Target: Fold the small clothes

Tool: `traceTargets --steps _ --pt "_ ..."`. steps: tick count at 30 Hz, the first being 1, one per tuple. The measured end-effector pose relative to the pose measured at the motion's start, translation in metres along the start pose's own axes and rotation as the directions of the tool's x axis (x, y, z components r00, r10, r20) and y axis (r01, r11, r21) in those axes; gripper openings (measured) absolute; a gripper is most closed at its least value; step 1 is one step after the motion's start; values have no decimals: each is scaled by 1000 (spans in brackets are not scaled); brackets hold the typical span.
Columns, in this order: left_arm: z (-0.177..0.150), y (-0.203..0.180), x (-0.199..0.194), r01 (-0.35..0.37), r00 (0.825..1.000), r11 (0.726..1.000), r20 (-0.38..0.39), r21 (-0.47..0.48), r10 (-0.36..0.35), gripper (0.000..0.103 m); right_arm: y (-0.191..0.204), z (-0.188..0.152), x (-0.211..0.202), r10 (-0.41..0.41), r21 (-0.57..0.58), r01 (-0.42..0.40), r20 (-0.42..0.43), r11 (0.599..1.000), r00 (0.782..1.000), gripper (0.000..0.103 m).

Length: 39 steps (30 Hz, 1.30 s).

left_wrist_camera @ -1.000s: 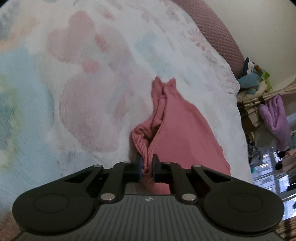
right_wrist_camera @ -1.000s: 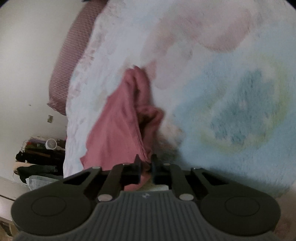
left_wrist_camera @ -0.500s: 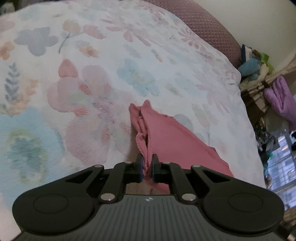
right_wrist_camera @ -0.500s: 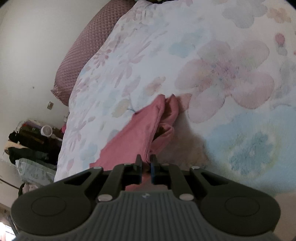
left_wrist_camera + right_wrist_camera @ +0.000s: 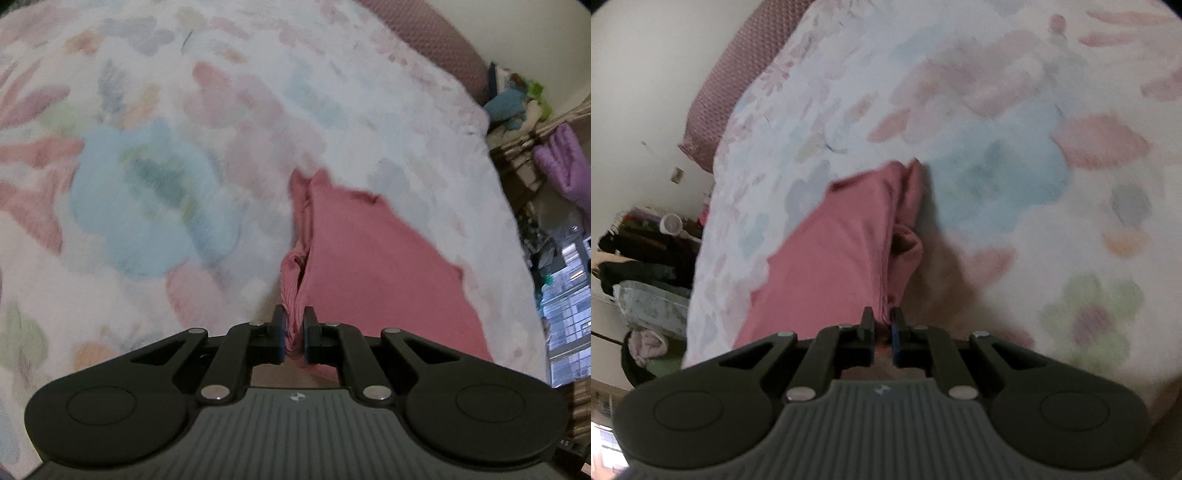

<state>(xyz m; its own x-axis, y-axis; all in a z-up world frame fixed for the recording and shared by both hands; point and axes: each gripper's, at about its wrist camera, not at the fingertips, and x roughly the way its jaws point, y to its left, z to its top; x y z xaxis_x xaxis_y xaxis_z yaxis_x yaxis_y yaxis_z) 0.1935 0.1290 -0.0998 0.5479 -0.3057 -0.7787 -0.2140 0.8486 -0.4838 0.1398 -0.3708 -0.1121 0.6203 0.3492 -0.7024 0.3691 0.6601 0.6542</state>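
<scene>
A small pink ribbed garment (image 5: pixel 369 251) hangs stretched above the floral bedspread (image 5: pixel 155 155). My left gripper (image 5: pixel 294 338) is shut on one bunched edge of it. My right gripper (image 5: pixel 882 334) is shut on another edge of the same pink garment (image 5: pixel 834 258). In both views the cloth runs away from the fingers, with a gathered fold along one side. The far end of the garment touches or nears the bedspread (image 5: pixel 1015 155); I cannot tell which. Both views are blurred by motion.
A mauve pillow (image 5: pixel 436 40) lies at the head of the bed, also in the right wrist view (image 5: pixel 738 77). Toys and a purple plush (image 5: pixel 569 173) crowd the side beyond the bed's edge. Dark clothes and a basket (image 5: pixel 646 266) stand on the floor on the other side.
Both grippers have stayed shut on the pink garment and have swung over the bed. The garment has spread wider and flatter between them, and the views have shifted across the bedspread.
</scene>
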Motion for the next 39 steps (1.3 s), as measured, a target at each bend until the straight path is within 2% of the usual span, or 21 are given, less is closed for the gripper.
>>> traceTargets --steps 4,8,12,14,19,21,25,27,29,35,39 --pt "-6 11 28 -51 998 998 -23 27 52 8 -10 -11 20 -43 -49 42 -20 998 999 3" --pt "-11 22 40 -49 998 999 -48 18 50 10 -17 -17 39 -84 -83 81 -32 993 996 3" --pt "-8 20 42 -64 995 996 -71 56 68 22 -24 -20 47 -103 -104 99 -38 990 994 4" --pt "-5 20 39 -64 994 996 -89 66 70 23 -24 -20 52 -122 -122 114 -56 986 991 5" --pt "-4 13 31 -99 984 983 -133 153 120 29 -14 -21 53 -233 -201 214 -73 956 970 20" --pt "-4 8 26 -125 978 974 -139 191 153 33 -11 -19 44 -262 -233 243 -53 942 964 33" --pt "-6 0 10 -176 970 957 -123 233 208 36 -7 -8 24 -312 -292 304 18 907 950 37" --pt "-4 -8 4 -195 969 944 -96 266 228 36 -4 0 14 -306 -299 307 51 904 951 44" --pt "0 -14 -1 -192 973 939 -67 285 219 37 0 9 10 -285 -304 293 73 906 956 45" --pt "31 -40 -4 -121 992 956 5 268 124 39 29 28 19 -208 -344 222 79 912 975 55" --pt "44 -66 7 -84 996 943 32 322 78 39 54 37 37 -168 -393 180 65 902 984 62"
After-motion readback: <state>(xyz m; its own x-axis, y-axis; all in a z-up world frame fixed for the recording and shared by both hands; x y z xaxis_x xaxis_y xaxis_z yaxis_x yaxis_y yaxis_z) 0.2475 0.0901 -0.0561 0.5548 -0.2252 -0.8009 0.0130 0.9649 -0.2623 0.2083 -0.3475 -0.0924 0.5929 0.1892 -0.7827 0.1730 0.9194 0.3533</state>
